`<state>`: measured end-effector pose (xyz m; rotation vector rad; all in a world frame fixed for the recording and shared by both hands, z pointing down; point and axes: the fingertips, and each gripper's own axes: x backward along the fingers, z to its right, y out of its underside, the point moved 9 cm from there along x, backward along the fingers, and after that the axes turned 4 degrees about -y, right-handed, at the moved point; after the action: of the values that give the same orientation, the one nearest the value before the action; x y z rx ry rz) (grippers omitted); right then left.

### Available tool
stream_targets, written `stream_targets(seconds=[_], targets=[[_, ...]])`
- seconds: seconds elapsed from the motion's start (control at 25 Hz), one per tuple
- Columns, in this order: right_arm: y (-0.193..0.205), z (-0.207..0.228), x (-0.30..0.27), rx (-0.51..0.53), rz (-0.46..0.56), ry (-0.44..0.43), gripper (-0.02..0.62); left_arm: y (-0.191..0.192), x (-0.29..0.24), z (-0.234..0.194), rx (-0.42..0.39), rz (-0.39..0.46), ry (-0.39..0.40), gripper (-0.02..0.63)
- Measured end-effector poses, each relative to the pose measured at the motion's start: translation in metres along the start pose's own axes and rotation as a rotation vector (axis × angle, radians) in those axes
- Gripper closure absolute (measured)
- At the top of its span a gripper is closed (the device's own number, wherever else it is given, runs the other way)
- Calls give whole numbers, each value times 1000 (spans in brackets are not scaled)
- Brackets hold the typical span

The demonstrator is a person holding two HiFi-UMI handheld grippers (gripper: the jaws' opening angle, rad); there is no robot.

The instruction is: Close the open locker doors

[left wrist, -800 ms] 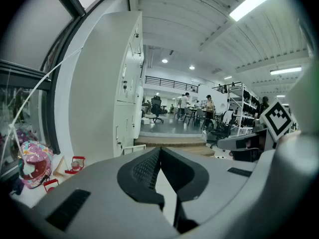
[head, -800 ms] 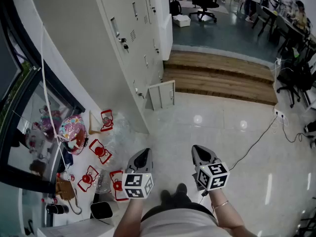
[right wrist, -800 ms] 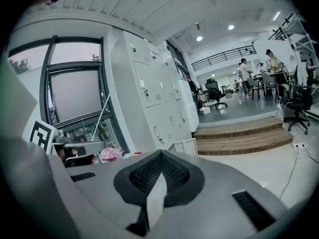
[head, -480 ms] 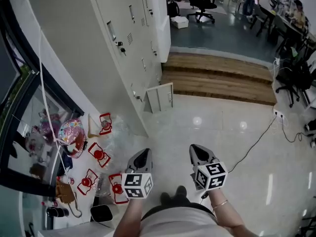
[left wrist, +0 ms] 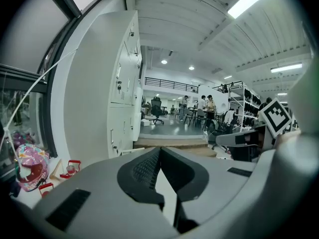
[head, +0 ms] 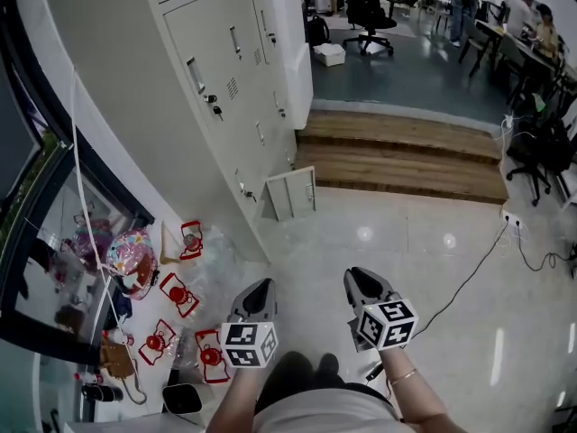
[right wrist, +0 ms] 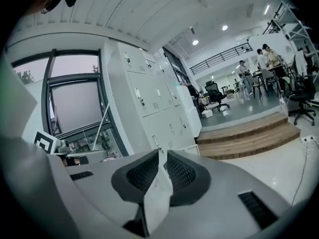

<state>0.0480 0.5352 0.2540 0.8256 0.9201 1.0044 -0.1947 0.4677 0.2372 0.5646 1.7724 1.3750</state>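
Scene: glossy pale floor (head: 406, 260) in front of a tall bank of grey lockers (head: 216, 79) along the person's left. 2 wooden steps (head: 406, 152) rise behind the bank to an office area with a black swivel chair (head: 370, 7).

Task item: 1 open locker door (head: 293, 194) in the bottom row, at the end of the bank beside the steps. It stands swung out from the bank face, its lower edge near floor level. The other doors seen in the head view lie flush. The door is well apart from both grippers.

Left gripper (head: 260, 289): held low in front of the person and aimed towards the lockers. Its own view shows the fingertips meeting, clenched on nothing.

Right gripper (head: 359, 280): held beside the left one, level with it. Its own view shows the pads close together with a narrow slit between the tips; nothing is gripped.

Clutter at the locker foot, to the left: a pink patterned balloon-like object (head: 131, 255) and several small red-framed items (head: 180, 291) on the floor. A thin dark cable (head: 469, 278) runs across the floor on the right.
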Motion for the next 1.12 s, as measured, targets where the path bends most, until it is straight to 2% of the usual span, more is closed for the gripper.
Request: stream_targets(seconds=[0.24, 0.44, 0.76, 1.12], targets=[[1, 12, -18, -57, -23, -39, 496, -2, -16, -3, -8, -25, -14, 584], [-5, 25, -58, -79, -41, -56, 482, -5, -50, -19, -12, -47, -21, 584], [-38, 61, -161, -71, -53, -46, 480, -25, -149, -70, -16, -49, 6, 584], [-81, 98, -286, -73, -91, 6, 485, -60, -267, -133, 13, -59, 47, 584]])
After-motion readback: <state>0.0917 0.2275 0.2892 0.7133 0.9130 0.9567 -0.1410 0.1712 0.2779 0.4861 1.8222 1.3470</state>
